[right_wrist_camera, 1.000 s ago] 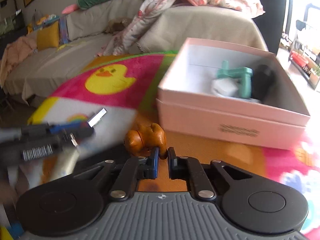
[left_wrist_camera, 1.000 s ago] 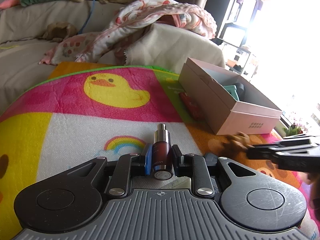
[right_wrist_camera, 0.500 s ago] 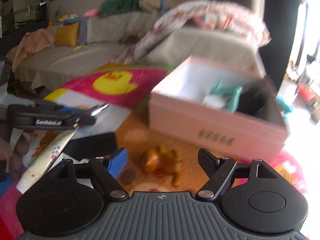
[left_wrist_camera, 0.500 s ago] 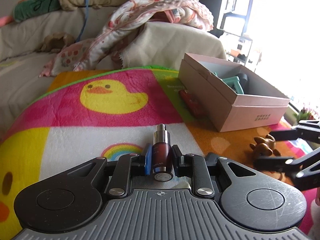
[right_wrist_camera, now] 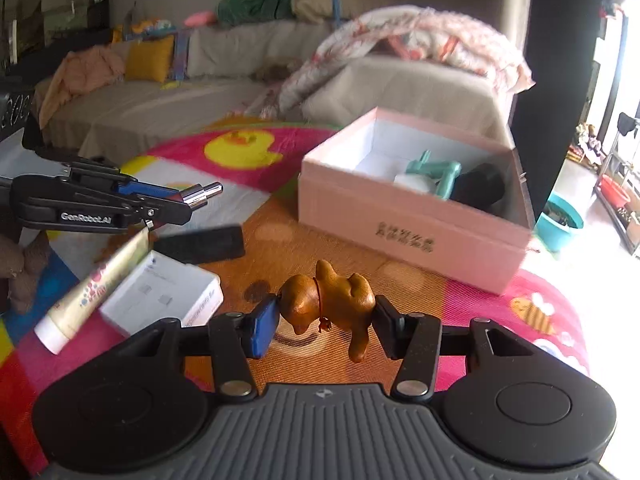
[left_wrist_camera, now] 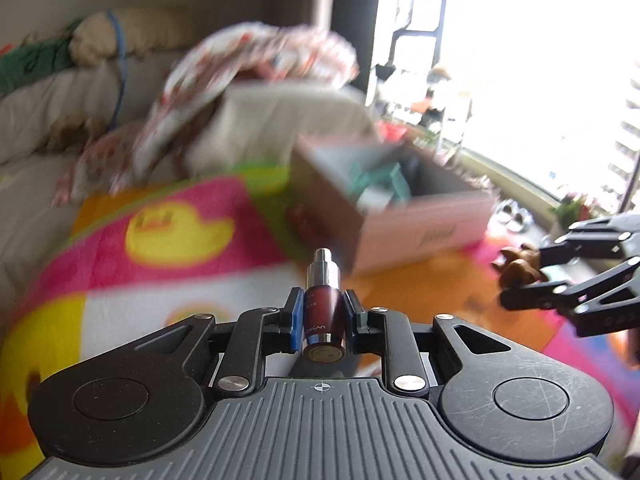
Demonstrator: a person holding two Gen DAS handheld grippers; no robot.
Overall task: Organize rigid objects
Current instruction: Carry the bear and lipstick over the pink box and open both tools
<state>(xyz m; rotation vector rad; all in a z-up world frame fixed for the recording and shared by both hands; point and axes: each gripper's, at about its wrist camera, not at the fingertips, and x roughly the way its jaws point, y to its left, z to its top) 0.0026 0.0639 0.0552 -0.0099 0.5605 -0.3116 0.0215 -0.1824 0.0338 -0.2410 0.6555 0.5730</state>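
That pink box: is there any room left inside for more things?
Yes. The pink box is bare along its white left half. Its right end is crowded with a teal piece, a white item and a black object.

We are looking at a home living room: a long beige sofa is running along the wall with a yellow cushion and a rumpled floral blanket lying on it, a bright children's duck-print blanket is covering the surface, and daylight is streaming through a big window

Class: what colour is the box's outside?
Pink; the box shows best in the right wrist view.
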